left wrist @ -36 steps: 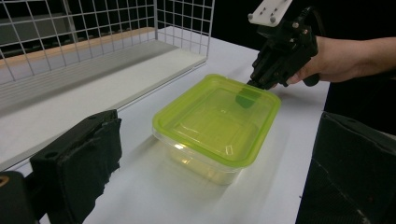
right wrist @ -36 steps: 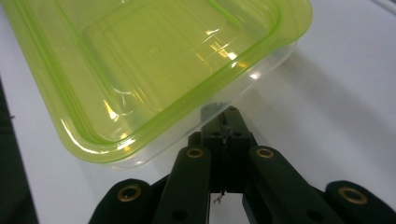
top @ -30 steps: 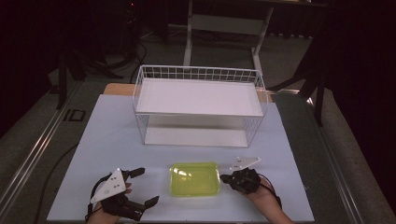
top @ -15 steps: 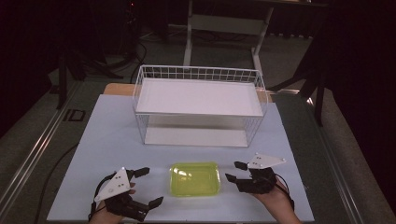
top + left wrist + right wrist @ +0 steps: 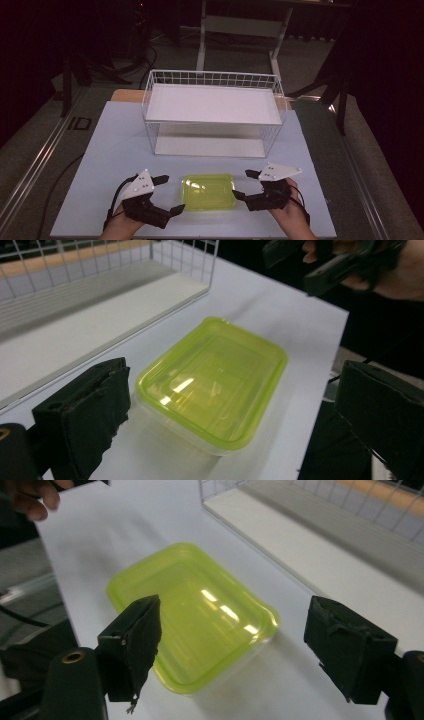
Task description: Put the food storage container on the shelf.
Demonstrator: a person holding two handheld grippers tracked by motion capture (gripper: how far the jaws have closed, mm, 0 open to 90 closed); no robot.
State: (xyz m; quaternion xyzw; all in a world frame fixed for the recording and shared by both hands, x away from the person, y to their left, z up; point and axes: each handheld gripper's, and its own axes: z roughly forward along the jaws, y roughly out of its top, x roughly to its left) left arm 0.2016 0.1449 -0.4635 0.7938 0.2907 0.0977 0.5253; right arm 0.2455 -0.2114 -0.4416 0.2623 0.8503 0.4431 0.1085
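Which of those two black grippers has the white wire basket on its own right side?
The left gripper, left of the green box. The right gripper mirrors it across the box, with the basket on its left. Both stand open.

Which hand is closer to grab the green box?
Neither clearly. The left gripper and right gripper flank the green box evenly, both open and near its ends. The right's jaws have just been opening, nothing between them.

Container: translucent yellow-green plastic lid, glossy with sharp highlights, over a clear plastic base; table top matt, smooth, pale; wire basket of thin white-coated metal rod with a smooth matt white shelf; gripper pads matt black, rough, frayed at the edges.
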